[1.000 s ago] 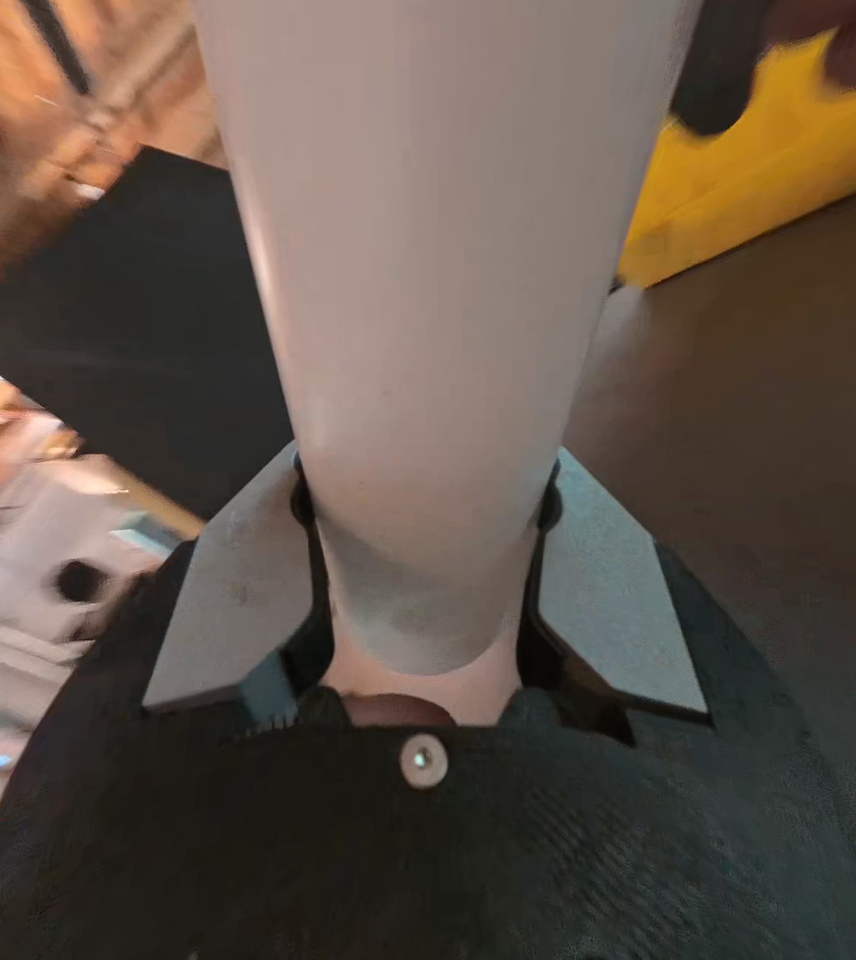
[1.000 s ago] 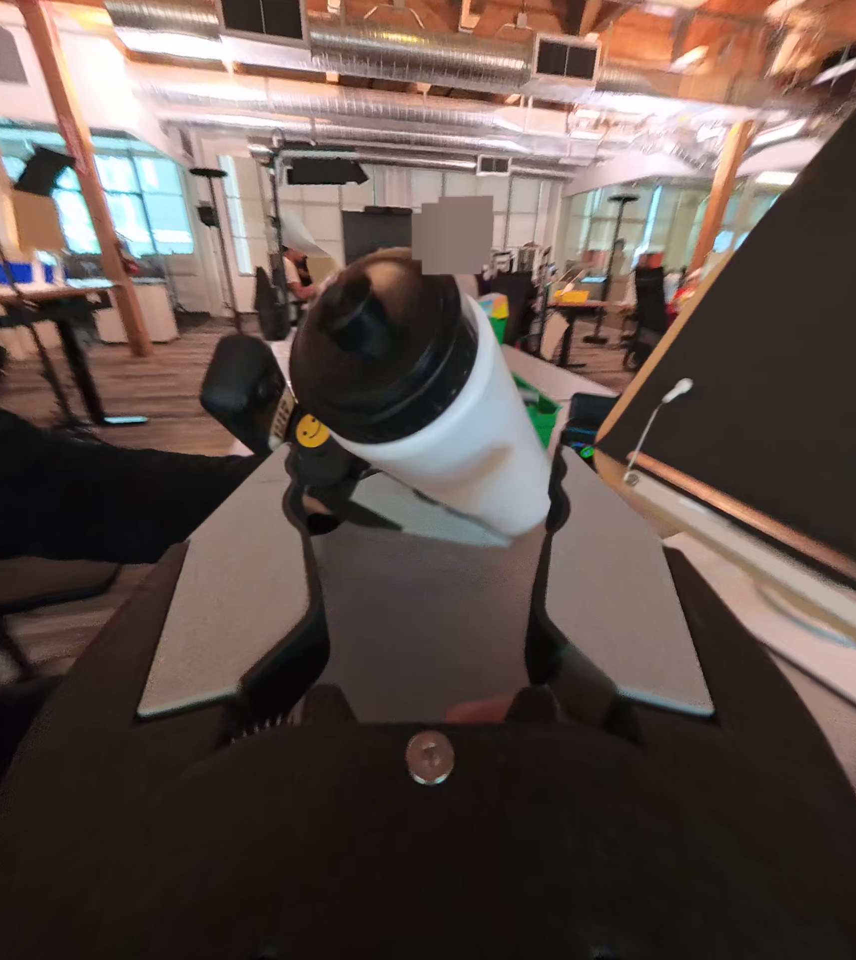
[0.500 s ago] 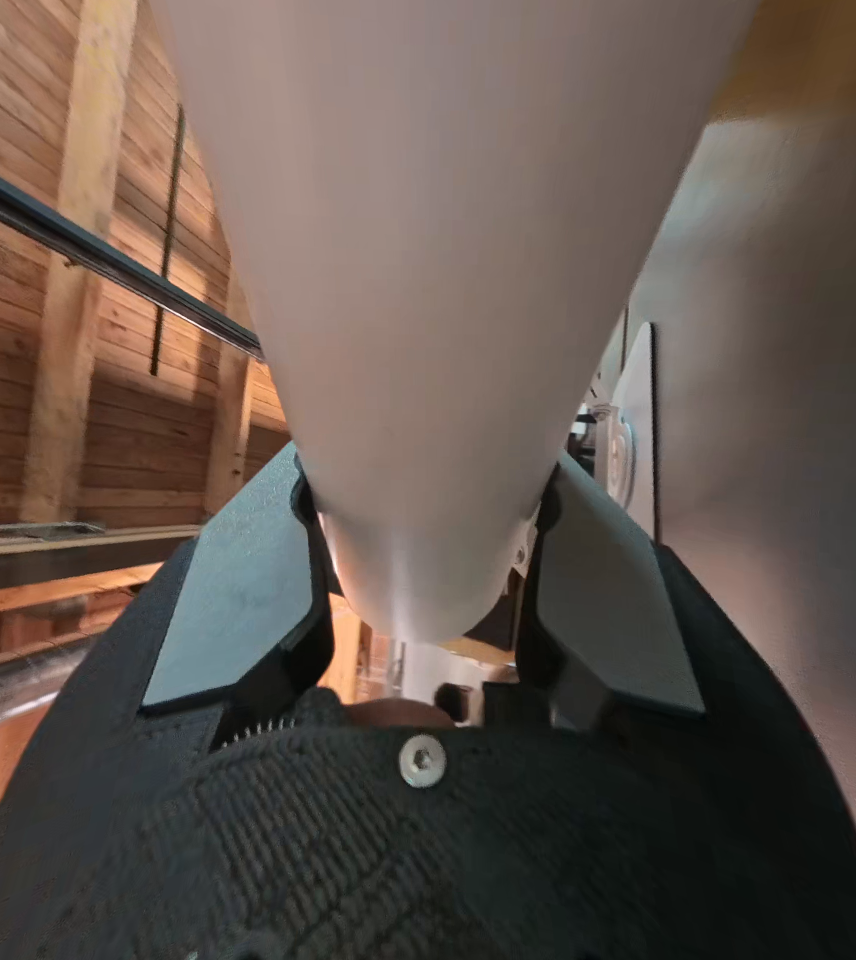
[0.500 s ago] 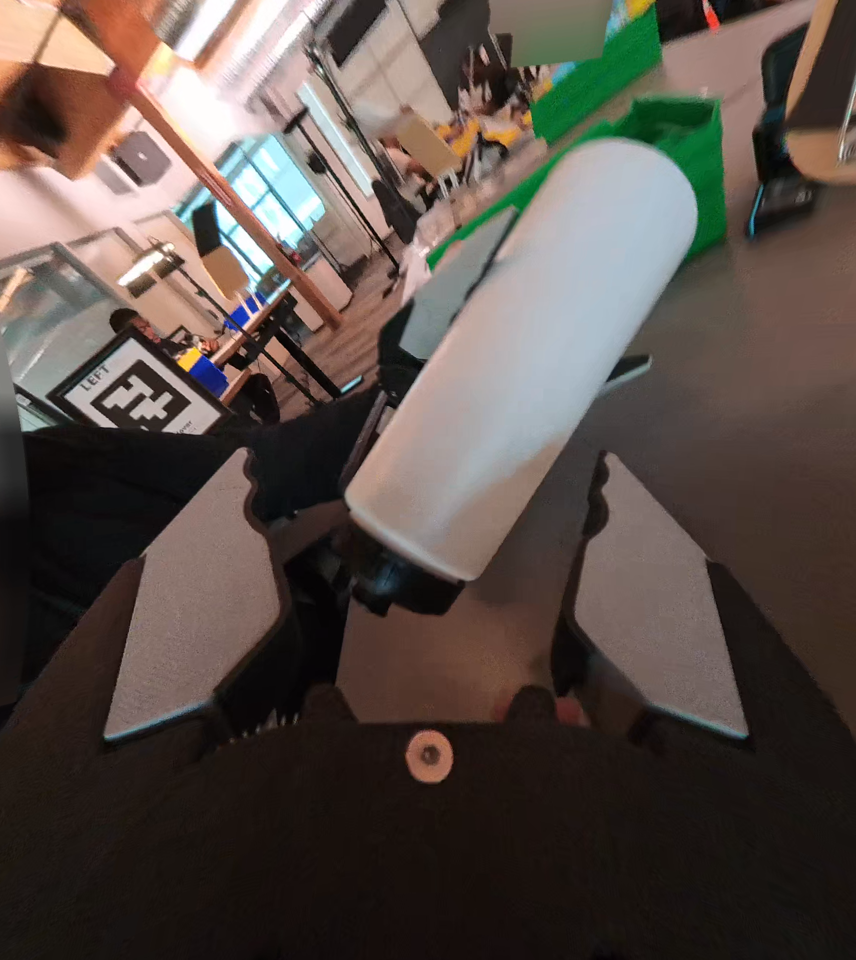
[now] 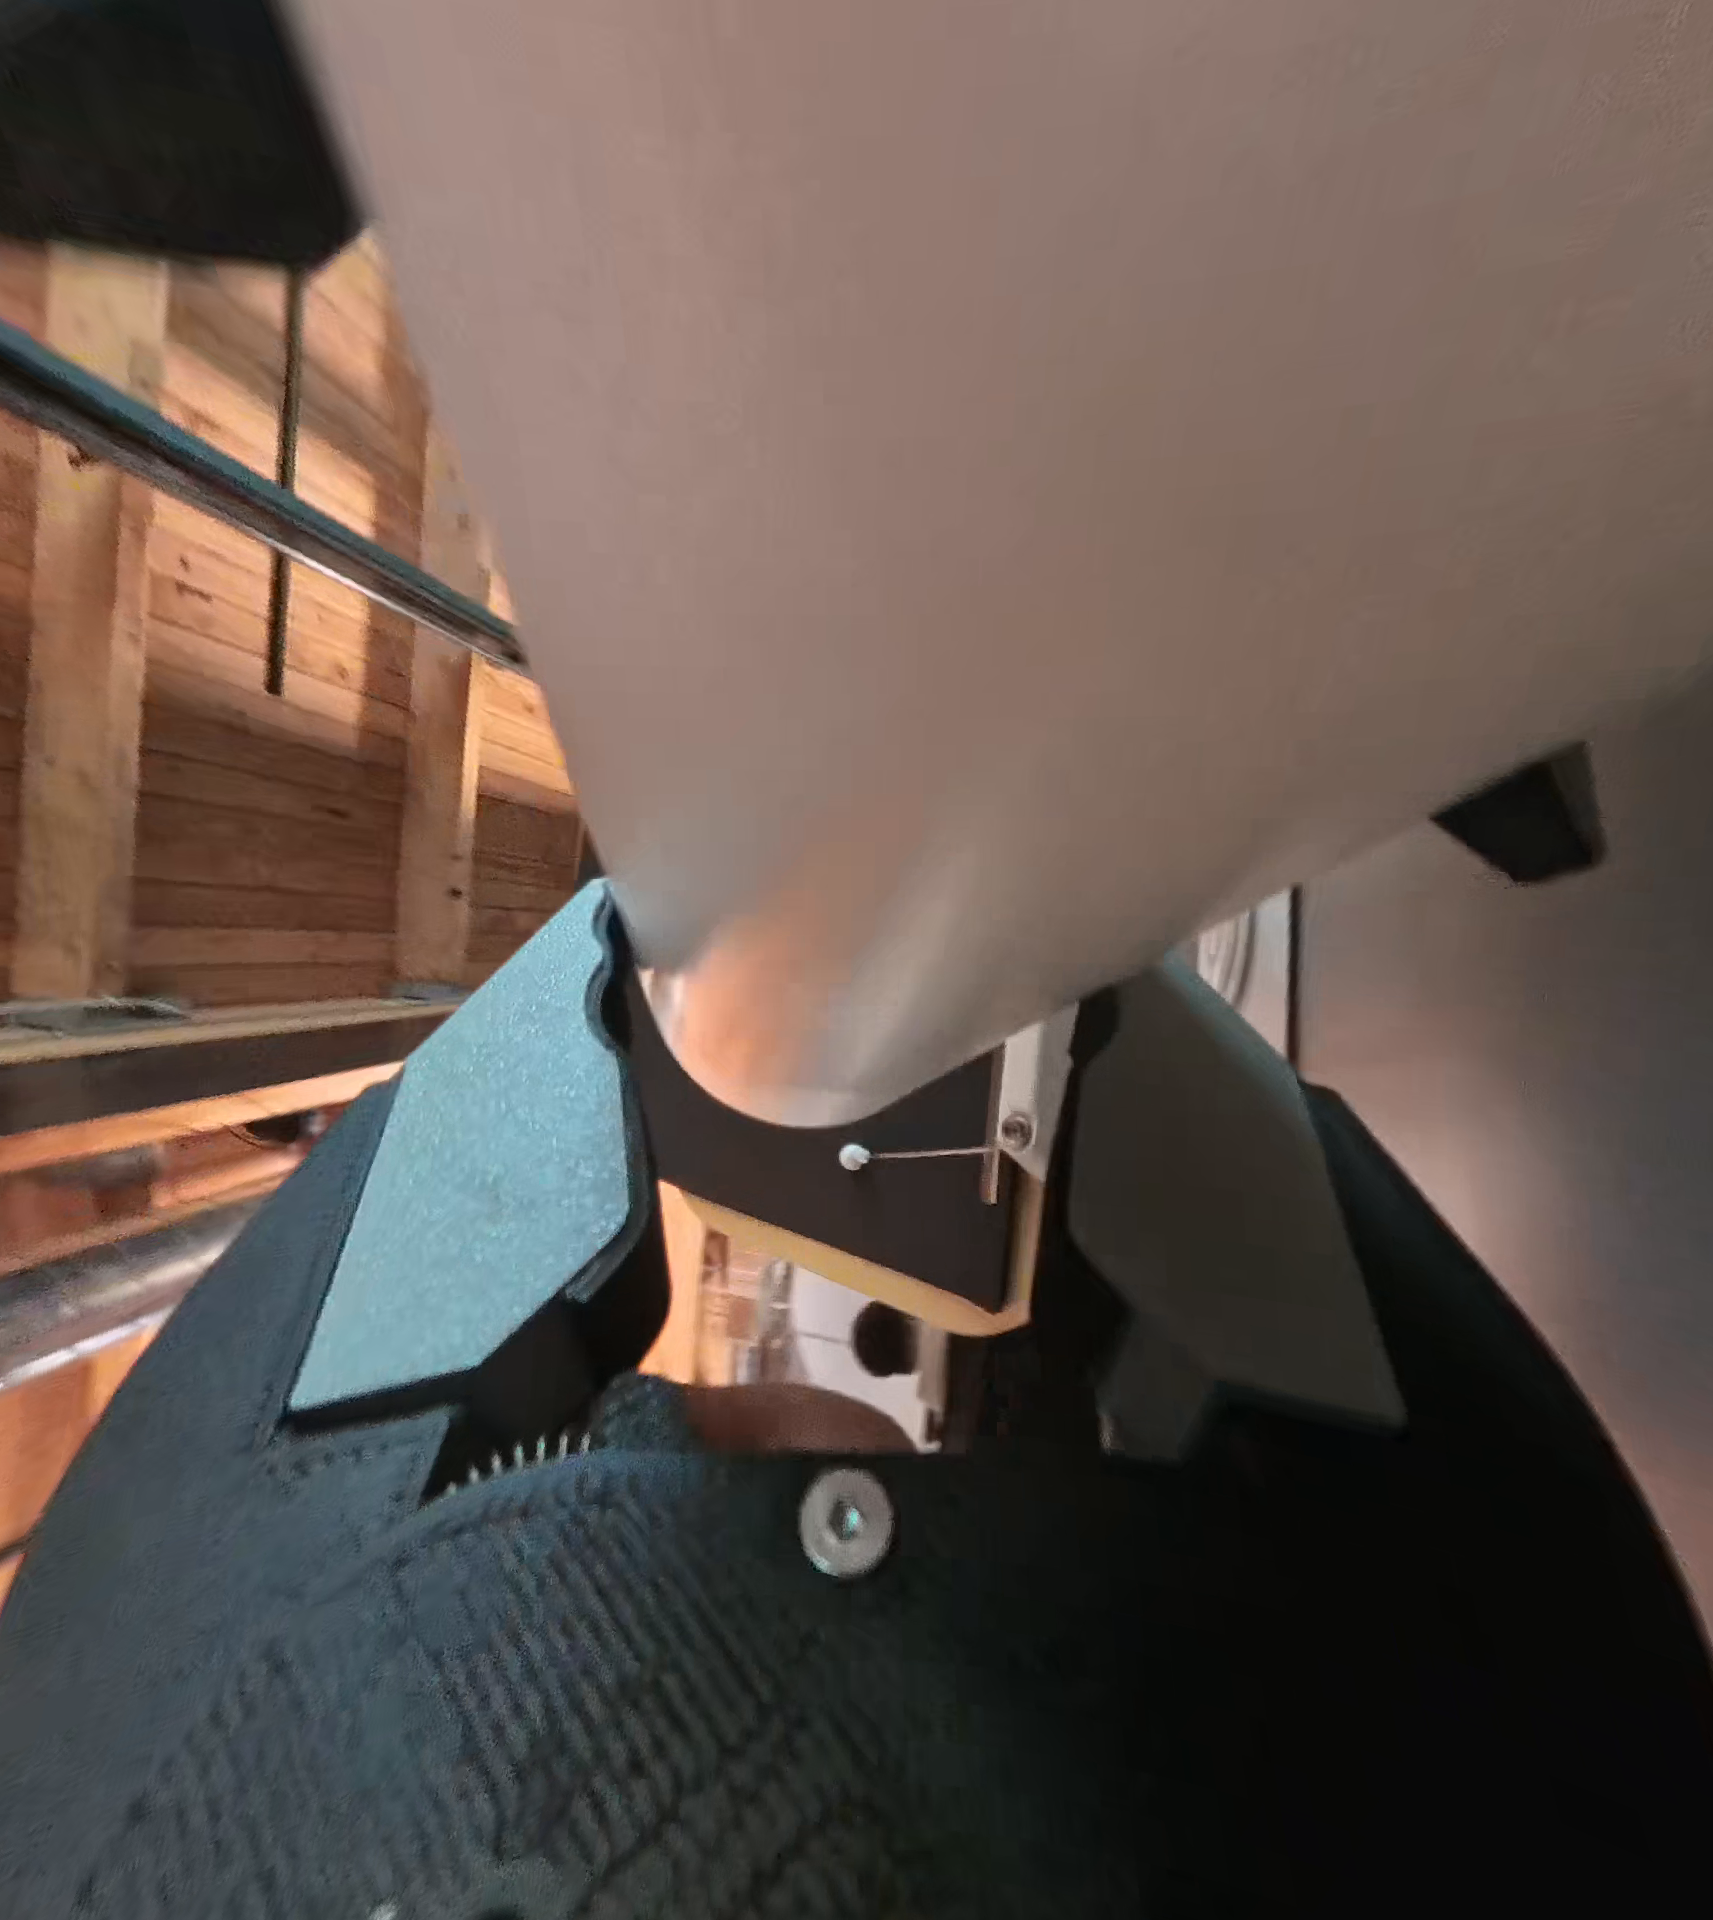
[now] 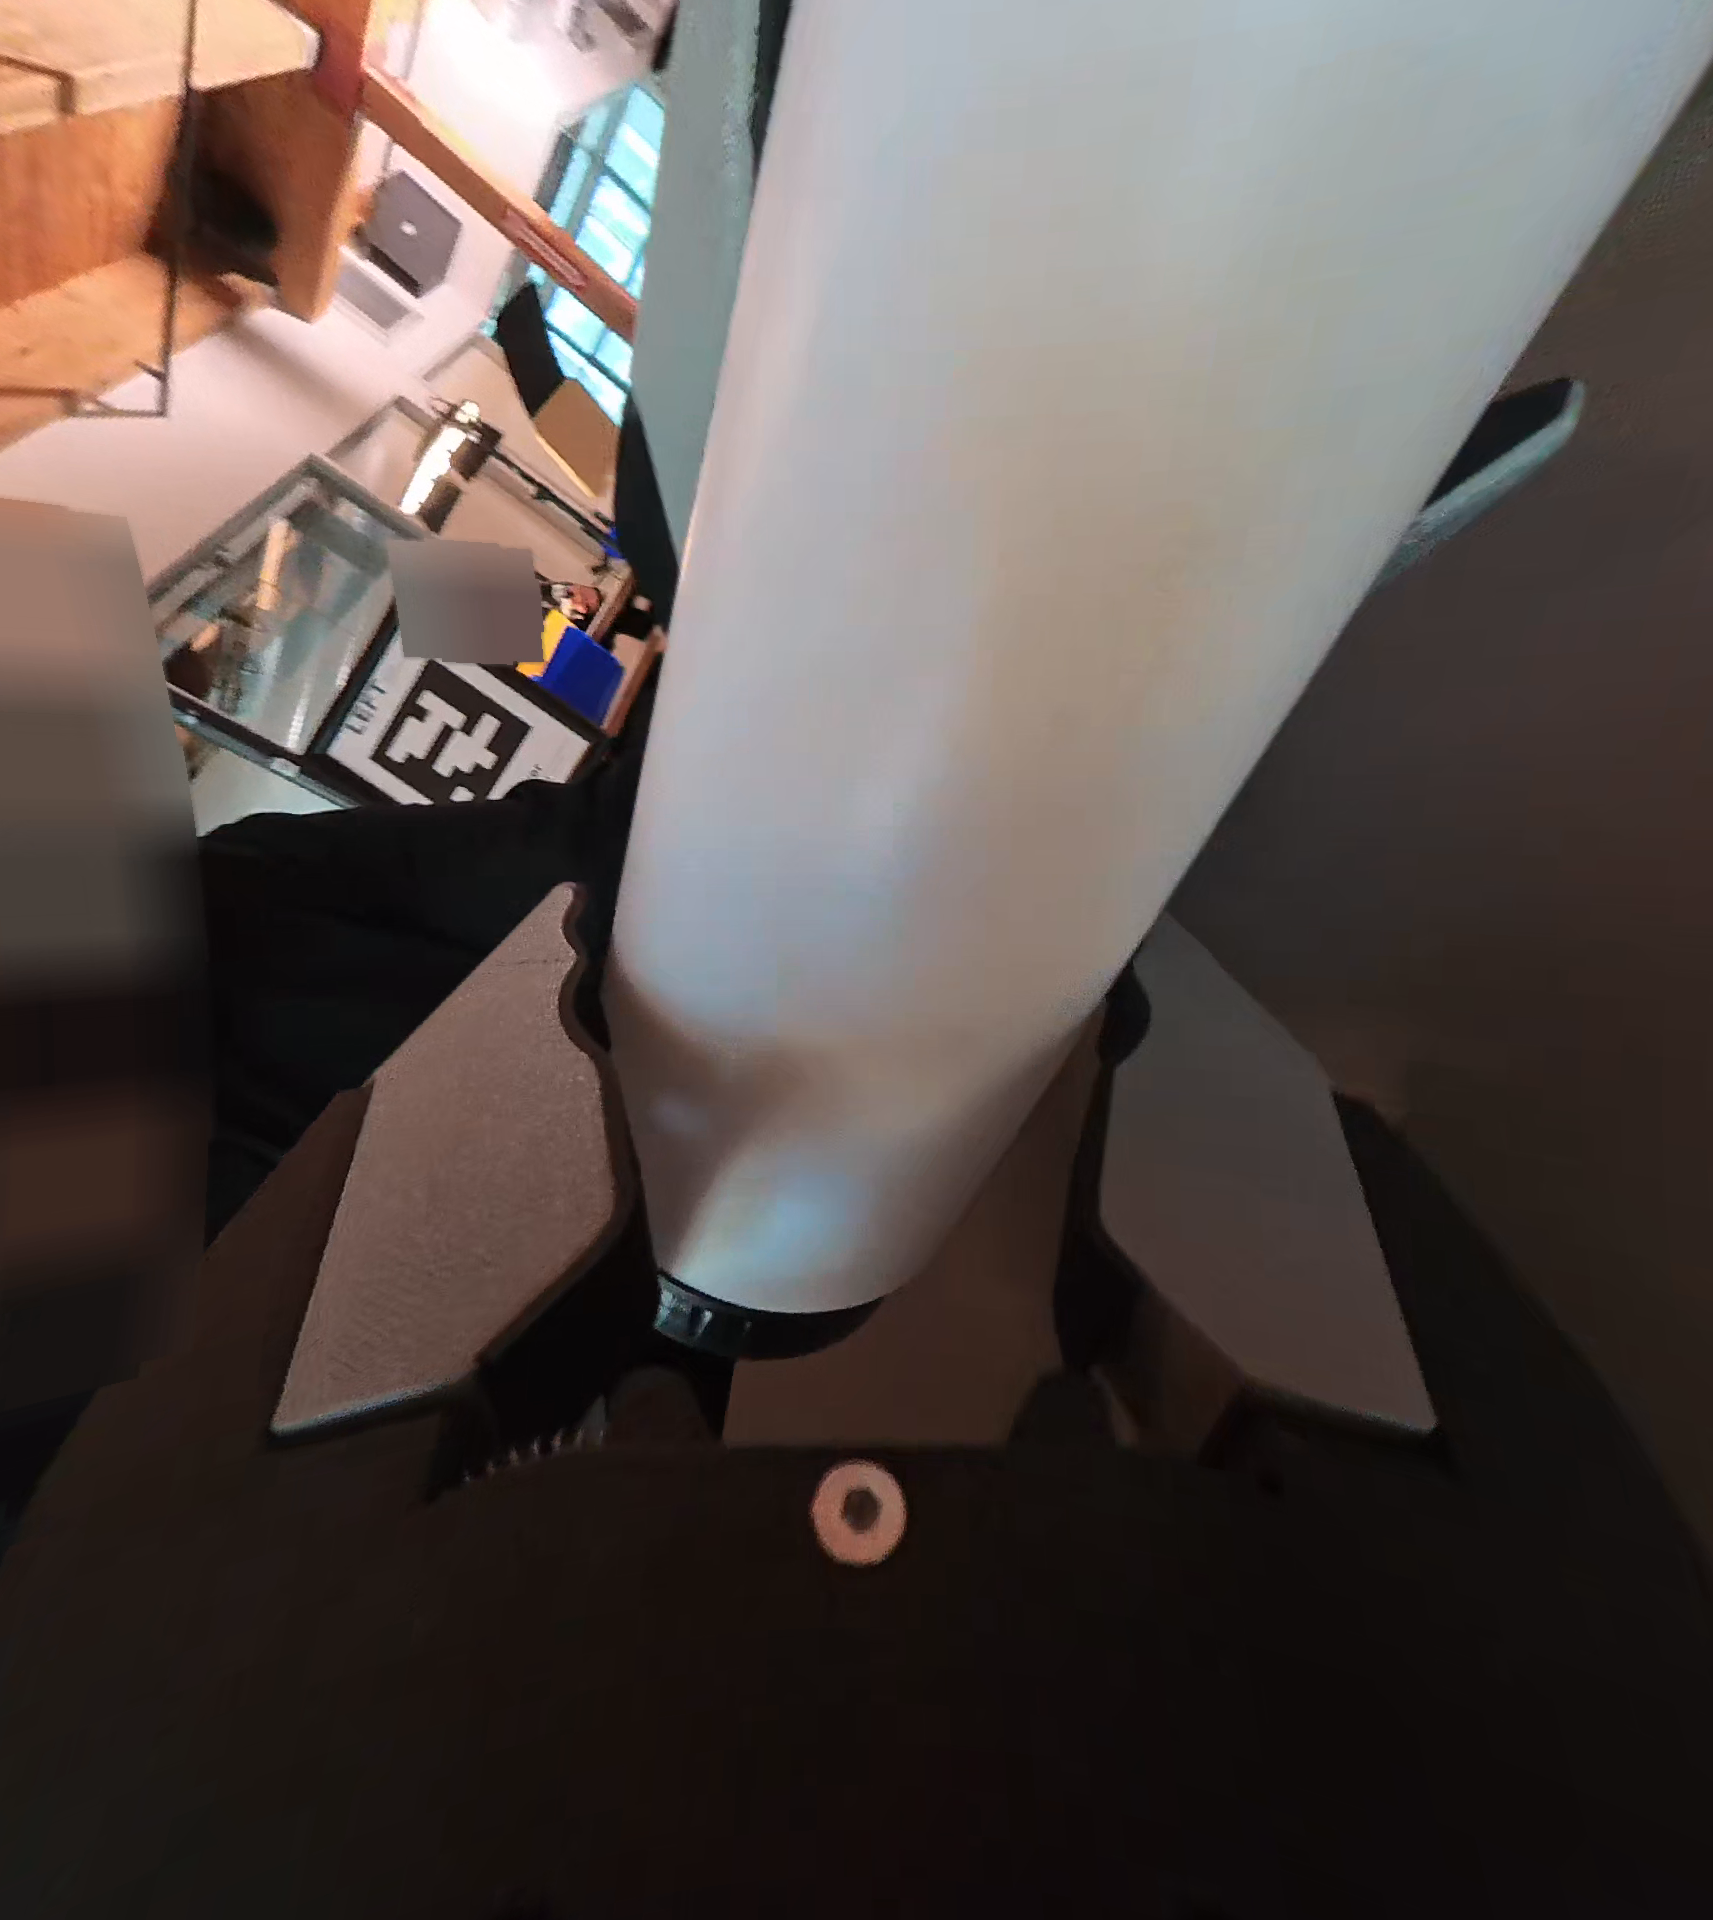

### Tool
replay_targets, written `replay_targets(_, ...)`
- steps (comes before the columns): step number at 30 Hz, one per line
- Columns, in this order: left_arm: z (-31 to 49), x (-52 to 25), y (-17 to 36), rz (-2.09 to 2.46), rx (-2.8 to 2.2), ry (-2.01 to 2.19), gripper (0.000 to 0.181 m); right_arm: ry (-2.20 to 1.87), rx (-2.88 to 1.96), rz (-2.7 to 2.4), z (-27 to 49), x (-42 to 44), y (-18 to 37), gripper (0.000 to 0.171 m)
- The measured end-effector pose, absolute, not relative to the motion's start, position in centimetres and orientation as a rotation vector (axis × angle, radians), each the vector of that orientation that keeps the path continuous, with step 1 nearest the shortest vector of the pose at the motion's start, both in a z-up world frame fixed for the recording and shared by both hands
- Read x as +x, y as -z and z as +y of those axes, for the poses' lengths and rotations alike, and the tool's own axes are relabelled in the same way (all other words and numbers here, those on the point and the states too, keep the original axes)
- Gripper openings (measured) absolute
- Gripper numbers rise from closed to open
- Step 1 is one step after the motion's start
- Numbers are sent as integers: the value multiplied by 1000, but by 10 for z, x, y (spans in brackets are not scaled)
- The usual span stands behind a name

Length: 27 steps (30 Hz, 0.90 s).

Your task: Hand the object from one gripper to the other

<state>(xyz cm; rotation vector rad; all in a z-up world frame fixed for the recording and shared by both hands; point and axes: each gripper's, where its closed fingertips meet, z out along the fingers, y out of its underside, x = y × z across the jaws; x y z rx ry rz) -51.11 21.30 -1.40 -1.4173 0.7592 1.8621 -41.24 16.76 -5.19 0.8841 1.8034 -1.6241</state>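
A white bottle point(image 5: 1039, 468) with a black lid point(image 6: 727, 1325) is held in the air between both grippers. My left gripper point(image 5: 852, 966) is shut on the bottle's bottom end, which tilts to the right between the fingertips. My right gripper point(image 6: 857, 966) is shut on the bottle point(image 6: 1039, 520) just above the lid, and the lid sits close to the gripper's base. In the right wrist view the left gripper's fingers point(image 6: 1501, 447) show farther up the bottle on both sides. The bottle fills most of both views.
A black panel with a pale edge point(image 5: 831, 1195) shows behind the bottle's end. Wooden ceiling beams point(image 5: 156, 727) are at the left. A square black-and-white marker card point(image 6: 447, 743) and a person's dark sleeve point(image 6: 395, 914) are at the left; a grey table point(image 6: 1558, 831) is at the right.
My right gripper has moved onto the bottle's lid end and its fingers have shut on it. The bottle has tilted to the right in the left gripper.
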Motion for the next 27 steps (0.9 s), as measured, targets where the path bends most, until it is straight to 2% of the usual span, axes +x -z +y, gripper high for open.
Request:
replay_targets(6, 195, -522, -5, 496, -1445, -1636, 77, 1734, 747, 1593, 176, -405, 17, 95)
replay_targets(10, 191, -528, 16, 203, -1653, -1001, 86, 1925, 720, 1816, 187, -414, 1, 95)
replay_targets(12, 196, -512, 24, 136, -1697, -653, 68, 2038, 722, 2045, 193, -422, -3, 95)
replay_targets(15, 197, -487, 7, 69, -1609, -262, 74, 2151, 798, 2403, 210, -437, -5, 91)
replay_targets(18, 196, -472, -2, 4, -1565, 27, 84, 2200, 863, 2430, 219, -441, -12, 90)
replay_targets(22, 203, -454, -5, 11, -1541, 143, 93, 2146, 1045, 2866, 243, -464, -1, 90)
replay_targets(27, 214, -436, -4, 53, -1543, 147, 98, 1852, 904, 3568, 241, -471, 8, 91)
